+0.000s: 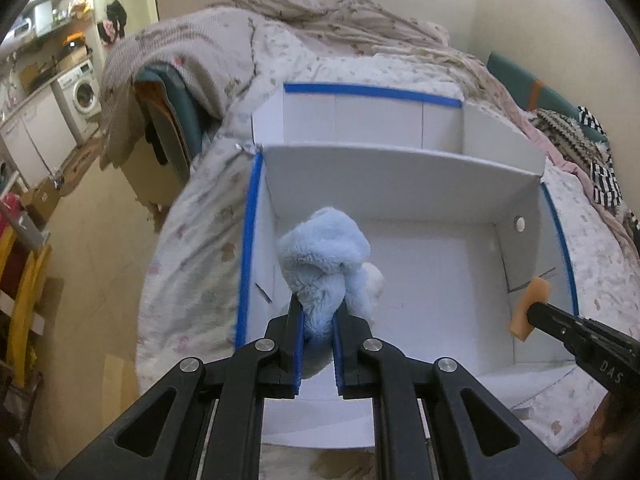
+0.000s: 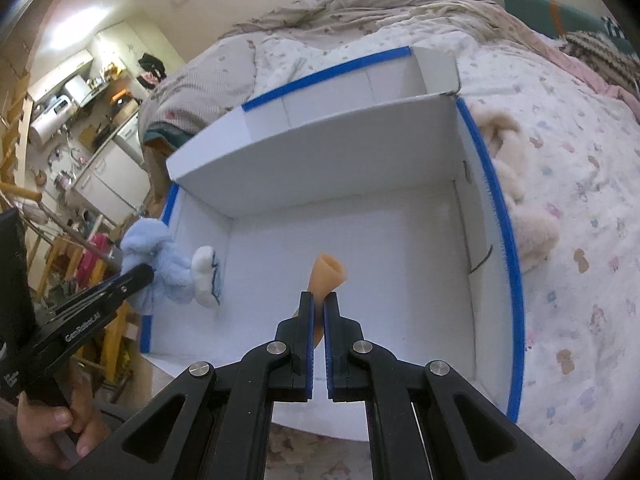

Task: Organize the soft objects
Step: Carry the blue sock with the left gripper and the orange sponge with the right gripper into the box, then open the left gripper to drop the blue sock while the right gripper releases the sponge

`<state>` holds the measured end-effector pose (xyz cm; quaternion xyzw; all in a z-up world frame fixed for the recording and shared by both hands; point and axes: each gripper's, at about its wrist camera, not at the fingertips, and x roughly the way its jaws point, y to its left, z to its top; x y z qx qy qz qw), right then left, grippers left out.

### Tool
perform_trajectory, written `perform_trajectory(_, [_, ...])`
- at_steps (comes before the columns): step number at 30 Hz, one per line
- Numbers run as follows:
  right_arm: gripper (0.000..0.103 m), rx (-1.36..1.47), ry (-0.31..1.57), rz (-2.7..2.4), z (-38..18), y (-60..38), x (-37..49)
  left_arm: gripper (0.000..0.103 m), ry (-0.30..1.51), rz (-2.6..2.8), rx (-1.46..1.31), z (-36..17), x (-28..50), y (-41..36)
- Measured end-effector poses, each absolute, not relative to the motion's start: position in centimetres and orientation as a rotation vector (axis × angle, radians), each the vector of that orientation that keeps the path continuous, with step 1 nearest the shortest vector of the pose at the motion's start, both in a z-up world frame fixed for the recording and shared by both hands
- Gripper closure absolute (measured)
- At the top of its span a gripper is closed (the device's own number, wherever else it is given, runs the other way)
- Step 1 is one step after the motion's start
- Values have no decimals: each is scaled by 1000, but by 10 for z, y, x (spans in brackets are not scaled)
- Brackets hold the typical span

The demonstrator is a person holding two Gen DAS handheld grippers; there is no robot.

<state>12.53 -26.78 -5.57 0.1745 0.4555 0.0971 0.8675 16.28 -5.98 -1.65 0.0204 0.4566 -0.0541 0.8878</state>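
Note:
A white box with blue-taped rims (image 1: 248, 240) (image 2: 508, 240) lies on a bed, split by a white divider (image 1: 400, 176) (image 2: 320, 148). My left gripper (image 1: 318, 312) is shut on a light blue plush toy (image 1: 324, 256) and holds it over the left side of the near compartment; the toy also shows in the right wrist view (image 2: 160, 268). My right gripper (image 2: 319, 300) is shut on a tan soft piece (image 2: 326, 276) over the same compartment; it shows at the right in the left wrist view (image 1: 530, 308).
A cream plush toy (image 2: 516, 200) lies on the floral bedspread (image 2: 580, 240) just outside the box's right wall. Crumpled blankets (image 1: 320, 20) pile at the far end. A kitchen area with a washing machine (image 1: 82, 94) lies to the left.

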Motion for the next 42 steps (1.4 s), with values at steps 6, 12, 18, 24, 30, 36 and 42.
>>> perform_trajectory(6, [97,333,1019,184,-79,-263,134,92,971,-131,34,-41,173,-65])
perform_trajectory(12, [97,314,1061,185,-89,-254,141,92,995,-130,75,-55,175,-70])
perform_trajectory(18, [96,305,1093,183,-95,-251,145,91,994,-119,102,-62,174,-74])
perform_trajectory(24, [96,305,1102,172,-97,-253,145,88,1011,-113,98,-67,174,-77])
perform_trajectory(30, [92,317,1091,167,-93,-253,146,82,1010,-101,115,-67,174,-78])
perform_trajectory(36, [91,321,1082,169,-92,-253,146,48,965,-83,135,-59,168,-78])
perform_trajectory(42, [47,331,1050,187,-86,-255,141,40,945,-77,142,-52,165,-79])
